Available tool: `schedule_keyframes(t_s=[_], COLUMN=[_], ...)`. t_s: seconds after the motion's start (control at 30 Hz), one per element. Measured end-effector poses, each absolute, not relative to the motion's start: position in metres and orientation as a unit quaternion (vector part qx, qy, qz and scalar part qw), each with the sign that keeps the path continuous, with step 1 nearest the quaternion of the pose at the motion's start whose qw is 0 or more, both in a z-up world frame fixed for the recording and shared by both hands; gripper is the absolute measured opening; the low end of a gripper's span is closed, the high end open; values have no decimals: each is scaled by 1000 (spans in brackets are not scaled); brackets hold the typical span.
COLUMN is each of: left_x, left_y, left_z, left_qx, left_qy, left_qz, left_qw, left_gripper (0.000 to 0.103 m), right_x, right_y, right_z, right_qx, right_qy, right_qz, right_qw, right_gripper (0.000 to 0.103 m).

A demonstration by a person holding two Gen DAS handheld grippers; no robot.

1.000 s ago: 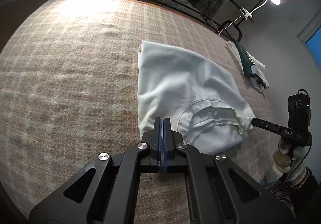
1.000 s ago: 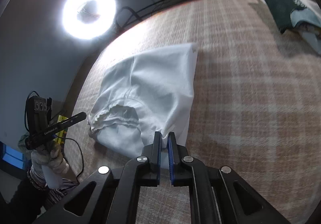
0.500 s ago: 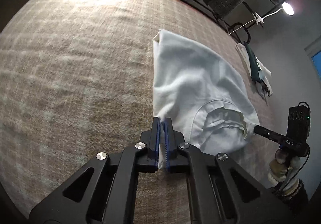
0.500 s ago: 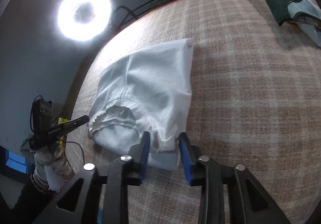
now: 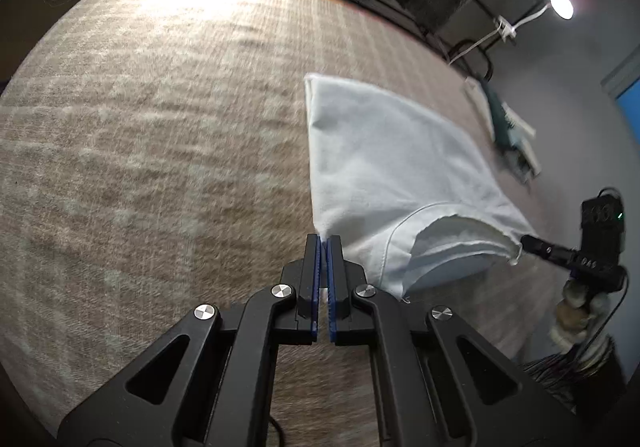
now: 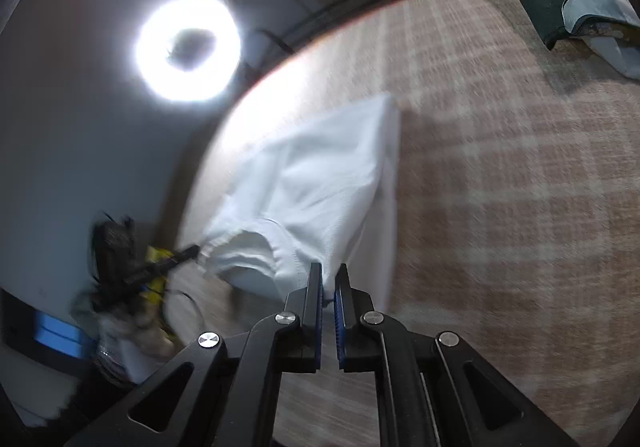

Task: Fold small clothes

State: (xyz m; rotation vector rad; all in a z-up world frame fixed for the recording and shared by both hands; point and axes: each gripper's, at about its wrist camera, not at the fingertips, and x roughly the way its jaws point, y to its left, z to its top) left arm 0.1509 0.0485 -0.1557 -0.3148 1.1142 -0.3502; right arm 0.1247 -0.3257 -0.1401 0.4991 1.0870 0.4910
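A small white garment (image 5: 392,167) lies on the plaid-covered table (image 5: 160,151), its near edge raised and a hemmed opening (image 5: 452,243) sagging between two corners. My left gripper (image 5: 323,238) is shut on the near left corner. In the right wrist view my right gripper (image 6: 328,271) is shut on the other near corner of the white garment (image 6: 316,183). Each view shows the other gripper from the side: the right gripper (image 5: 525,241) at the cloth's right corner, the left gripper (image 6: 195,249) at its left corner, blurred.
A dark green and pale heap of clothes (image 6: 568,3) lies at the table's far right edge (image 5: 508,131). A ring light (image 6: 188,47) and a small lamp (image 5: 561,5) shine beyond the table. Gloved hands (image 5: 576,311) hold the grippers.
The right gripper opened around the garment's corner half a second ago and is shut on it again. The near edge of the cloth now hangs higher off the table.
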Motion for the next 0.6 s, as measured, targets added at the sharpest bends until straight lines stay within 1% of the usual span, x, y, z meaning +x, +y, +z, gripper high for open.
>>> schedule_keyframes(t_s=[0.17,0.23,0.27,0.3,0.47,0.6], left_x=[147,148,149,147,151,179], left_y=[31,31,32,33,21,1], left_z=[-164,-157,-152,-145,-110,-107], left_qx=[-88,-74,-74,-71,-28,-56], left_qy=[533,533,530,521,459,454], left_qz=[-144,-133,-131,-132,-122,-136], left_qw=[829,832,835,840,880,879], left_gripper=[1,1,1,1,1,1], right_x=[129,128,127,127,124,152], right_y=[-312,-308,-306,-305,-298,-280], right_z=[-158,-154,-150,-145,-101,-87], right_qx=[195,171,149,136,89,77], right_qy=[544,546,547,543,461,419], right_qz=[207,202,192,185,194,222], right_qw=[790,795,801,808,861,877], right_gripper=[2,9,16,26,27,27])
